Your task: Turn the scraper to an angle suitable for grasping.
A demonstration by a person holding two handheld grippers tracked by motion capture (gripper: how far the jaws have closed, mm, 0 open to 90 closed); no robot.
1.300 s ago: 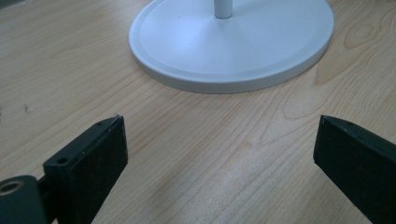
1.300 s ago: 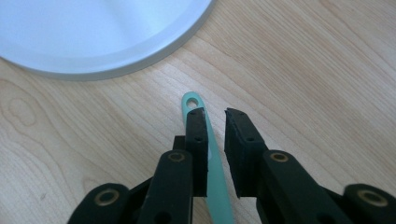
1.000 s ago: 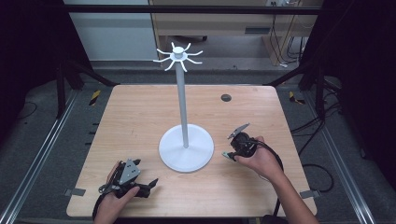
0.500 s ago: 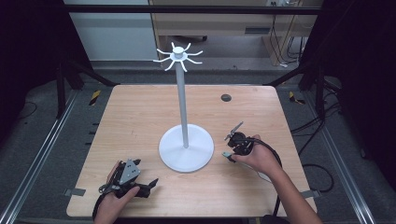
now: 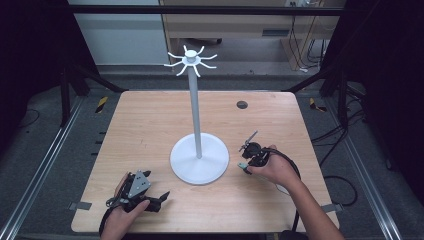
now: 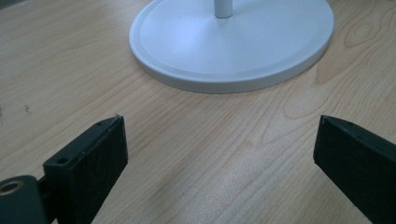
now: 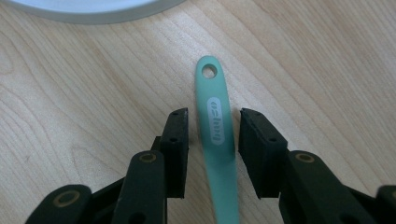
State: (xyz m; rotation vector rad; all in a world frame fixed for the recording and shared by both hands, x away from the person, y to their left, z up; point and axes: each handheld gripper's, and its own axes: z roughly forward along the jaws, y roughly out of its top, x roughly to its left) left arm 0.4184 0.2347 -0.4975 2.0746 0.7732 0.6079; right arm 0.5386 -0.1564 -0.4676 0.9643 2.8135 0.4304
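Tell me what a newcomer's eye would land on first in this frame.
First the tall white stand at the middle of the wooden table, its round base broad and its top ringed with curved hooks. Next, in the right gripper view, a green handle with a hole at its end lies on the wood between the jaws of the right gripper, with small gaps on both sides. The left gripper rests wide open near the table's front edge.

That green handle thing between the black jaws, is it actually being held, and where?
Not clearly held. The right tool straddles the green handle at mid-length, just below its hole end, with slim gaps on both sides. The left tool is wide open, holding nothing.
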